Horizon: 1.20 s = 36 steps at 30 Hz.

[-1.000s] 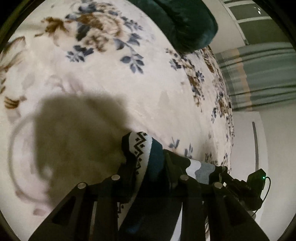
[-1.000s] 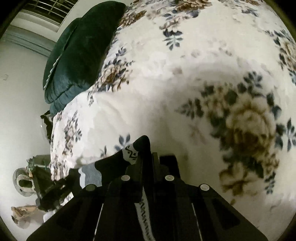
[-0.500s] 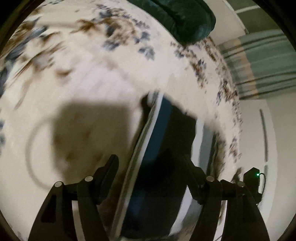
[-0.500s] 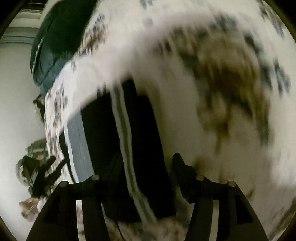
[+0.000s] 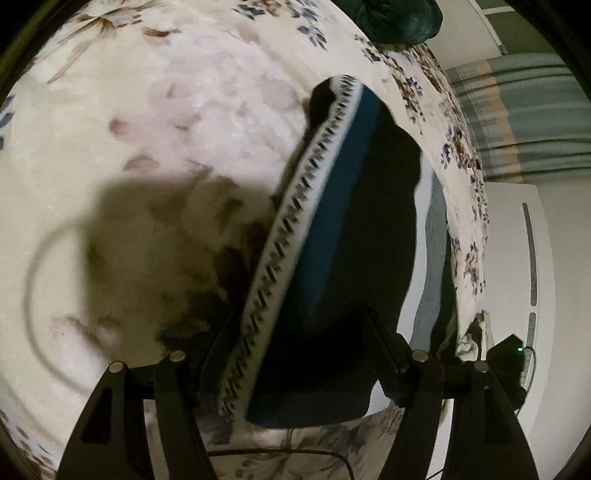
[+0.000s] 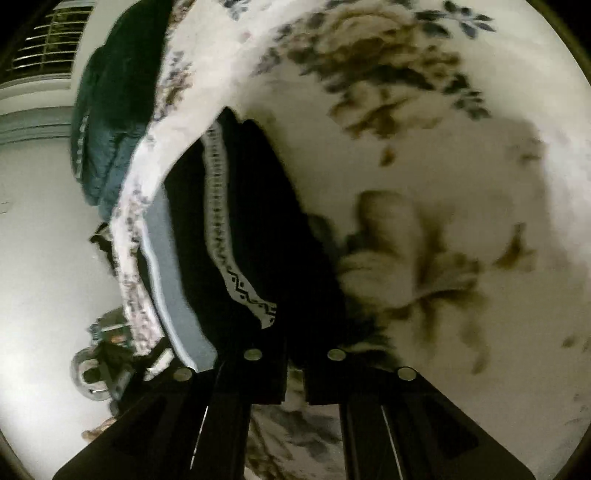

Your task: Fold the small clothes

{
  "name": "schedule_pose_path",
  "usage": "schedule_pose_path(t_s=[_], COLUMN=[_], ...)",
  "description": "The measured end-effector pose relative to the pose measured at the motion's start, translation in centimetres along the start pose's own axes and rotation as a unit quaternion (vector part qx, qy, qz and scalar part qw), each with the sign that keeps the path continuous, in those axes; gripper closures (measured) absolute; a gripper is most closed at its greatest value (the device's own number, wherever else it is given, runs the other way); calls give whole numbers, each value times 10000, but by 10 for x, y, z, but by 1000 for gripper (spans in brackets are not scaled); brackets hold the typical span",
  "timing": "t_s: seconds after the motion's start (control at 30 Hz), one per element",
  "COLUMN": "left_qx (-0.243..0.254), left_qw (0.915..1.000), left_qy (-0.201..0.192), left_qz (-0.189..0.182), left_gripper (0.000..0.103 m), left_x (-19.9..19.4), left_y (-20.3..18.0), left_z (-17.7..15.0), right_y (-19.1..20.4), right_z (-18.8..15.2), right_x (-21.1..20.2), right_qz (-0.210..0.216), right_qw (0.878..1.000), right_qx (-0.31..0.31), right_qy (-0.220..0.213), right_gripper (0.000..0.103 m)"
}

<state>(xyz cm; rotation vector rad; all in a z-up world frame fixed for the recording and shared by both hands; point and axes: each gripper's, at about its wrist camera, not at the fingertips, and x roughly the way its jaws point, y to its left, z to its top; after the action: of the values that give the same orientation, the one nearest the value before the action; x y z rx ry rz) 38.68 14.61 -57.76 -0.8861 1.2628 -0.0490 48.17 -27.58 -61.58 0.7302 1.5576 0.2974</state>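
The near end of the dark striped garment (image 5: 354,229) runs behind the left gripper's fingers (image 5: 384,354), so that hem stays hidden. In the right wrist view the garment (image 6: 258,229) and the floral blanket (image 6: 424,155) smear with motion blur, and the pattern band's top goes unreadable. The green pillow (image 5: 399,18) is cut off by the frame's top edge. The clutter on the floor (image 6: 107,354) is too small and dim to identify.

A cream floral bedspread (image 5: 192,122) fills most of both views. At its far end lies a dark green quilted cushion (image 5: 399,18). Beyond its edge hang grey-striped curtains (image 5: 524,118).
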Motion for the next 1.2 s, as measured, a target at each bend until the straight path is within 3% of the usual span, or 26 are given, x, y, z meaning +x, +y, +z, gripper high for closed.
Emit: schedule_pose_path(t_s=[0.1, 0.17, 0.2, 0.27, 0.33, 0.4, 0.5, 0.6, 0.7, 0.8, 0.83, 0.87, 1.0, 1.2], left_qx=[35, 60, 83, 144, 211, 254, 146, 81, 84, 252, 335, 456, 746, 1203], left_qw=[10000, 9999, 9999, 9998, 9992, 9982, 9965, 9946, 9927, 9925, 9931, 9934, 9923, 9875], left_qy=[-27, -55, -61, -46, 62, 241, 438, 447, 282, 183, 101, 79, 23, 119], left_qz=[59, 74, 17, -158, -340, -481, -699, -931, -1169, -1181, -1120, -1046, -985, -1014], left_gripper=[36, 35, 28, 23, 21, 20, 12, 10, 11, 66, 70, 71, 74, 75], left_x=[-2, -4, -4, 1, 11, 26, 47, 54, 53, 50, 47, 44, 31, 27], left_y=[-1, -1, -1, -3, -4, -5, -2, -2, -7, -22, -27, -33, -52, -99], left_z=[6, 12, 16, 26, 34, 44, 55, 63, 67, 70, 71, 72, 79, 113], right_y=[-2, 0, 3, 5, 3, 2, 3, 16, 29, 36, 36, 30, 43, 48], right_z=[5, 11, 17, 26, 42, 58, 75, 78, 78, 73, 70, 66, 55, 63], right_x=[21, 26, 21, 11, 9, 24, 67, 96, 105, 109, 110, 106, 85, 39], right_qz=[-277, -181, -10, 297, 697, 843, 1086, 1137, 1364, 1439, 1394, 1421, 1273, 1294], right_qw=[9986, 9980, 9982, 9984, 9964, 9943, 9856, 9769, 9706, 9687, 9700, 9701, 9787, 9831], right_qx=[-138, -153, -198, -279, -343, -417, -582, -903, -1003, -1076, -1084, -1064, -1244, -1194], right_qy=[433, 580, 566, 398, 352, 510, 1154, 1565, 1711, 1713, 1672, 1653, 1022, 507], right_gripper=[97, 88, 82, 33, 18, 19, 19, 17, 17, 23, 43, 71, 77, 78])
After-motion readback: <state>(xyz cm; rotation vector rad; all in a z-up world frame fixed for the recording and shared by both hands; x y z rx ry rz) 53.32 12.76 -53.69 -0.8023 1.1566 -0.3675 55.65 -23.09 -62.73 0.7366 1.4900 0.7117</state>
